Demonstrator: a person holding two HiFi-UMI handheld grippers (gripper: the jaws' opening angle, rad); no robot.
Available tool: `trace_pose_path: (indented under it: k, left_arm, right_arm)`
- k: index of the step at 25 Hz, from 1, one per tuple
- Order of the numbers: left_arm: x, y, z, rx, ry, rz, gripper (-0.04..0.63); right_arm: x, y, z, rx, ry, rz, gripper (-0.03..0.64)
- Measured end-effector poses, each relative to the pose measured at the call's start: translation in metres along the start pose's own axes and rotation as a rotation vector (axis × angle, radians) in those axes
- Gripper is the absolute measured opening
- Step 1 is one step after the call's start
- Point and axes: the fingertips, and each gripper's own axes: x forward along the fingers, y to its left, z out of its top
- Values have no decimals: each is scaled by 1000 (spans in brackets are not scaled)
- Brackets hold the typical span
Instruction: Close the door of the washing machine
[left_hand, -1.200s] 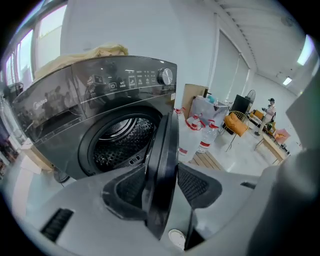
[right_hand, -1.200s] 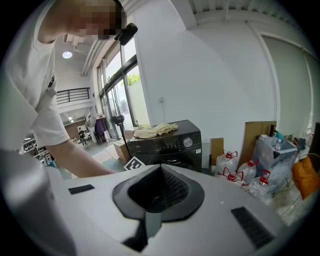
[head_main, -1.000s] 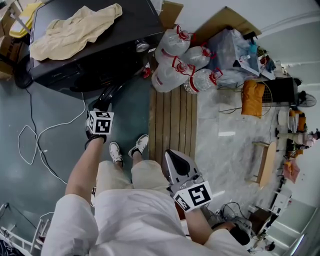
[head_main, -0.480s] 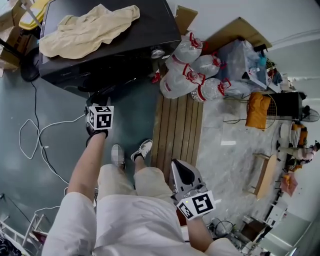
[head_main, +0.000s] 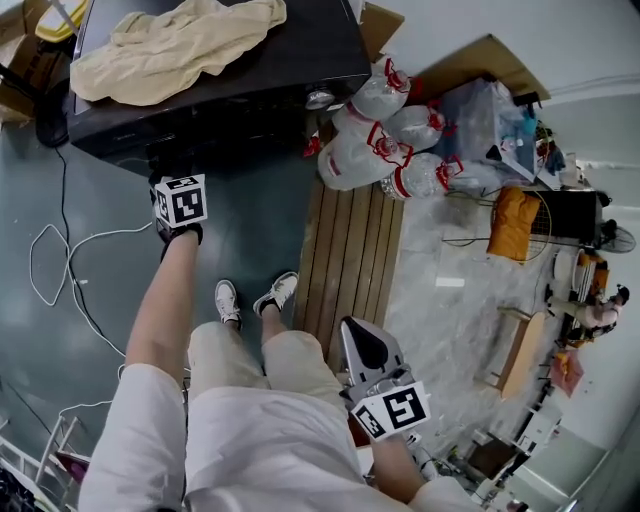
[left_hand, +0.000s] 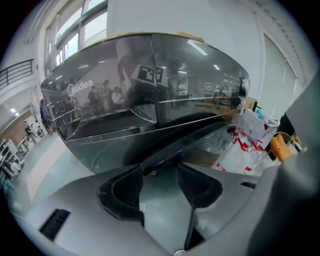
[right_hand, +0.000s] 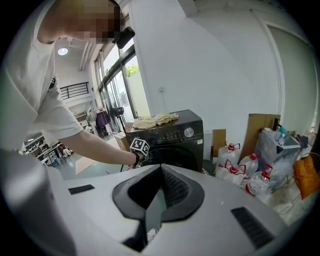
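Note:
The black washing machine (head_main: 250, 60) stands at the top of the head view with a beige cloth (head_main: 170, 40) on its lid. My left gripper (head_main: 162, 168) is right at the machine's dark front. In the left gripper view the door's dark rim (left_hand: 200, 132) runs into the gap between the jaws of this gripper (left_hand: 161, 167), which are closed on its edge. The door lies close to the machine's glossy front (left_hand: 125, 100). My right gripper (head_main: 350, 328) hangs by my legs, shut and empty; its own view shows its jaws (right_hand: 160, 170) aimed at the machine (right_hand: 170, 132).
Several large water bottles (head_main: 370, 140) lie right of the machine, with cardboard (head_main: 470, 55) and bags behind them. A wooden slat board (head_main: 350, 250) lies on the floor by my feet (head_main: 250, 298). A white cable (head_main: 60, 270) loops across the floor at the left.
My left gripper has swept left and toward the machine's front, and the door that stood out from it has swung in with it. The right gripper has hardly moved.

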Motion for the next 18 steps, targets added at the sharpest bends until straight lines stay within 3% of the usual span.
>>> trace_pose_path:
  k: [2, 7, 14, 18]
  left_arm:
    - [5, 2, 6, -11, 2, 2, 207]
    - [7, 2, 7, 46, -15, -5, 210]
    - [4, 2, 11, 187, 7, -7, 209]
    - [-22, -5, -6, 190, 7, -38, 204]
  right_arm:
    - [1, -3, -1, 1, 3, 0, -3]
    - [3, -8, -2, 3, -2, 3, -3]
    - [-5, -7, 0, -10, -32, -8, -3]
    - [-14, -2, 11, -20, -66, -8, -3]
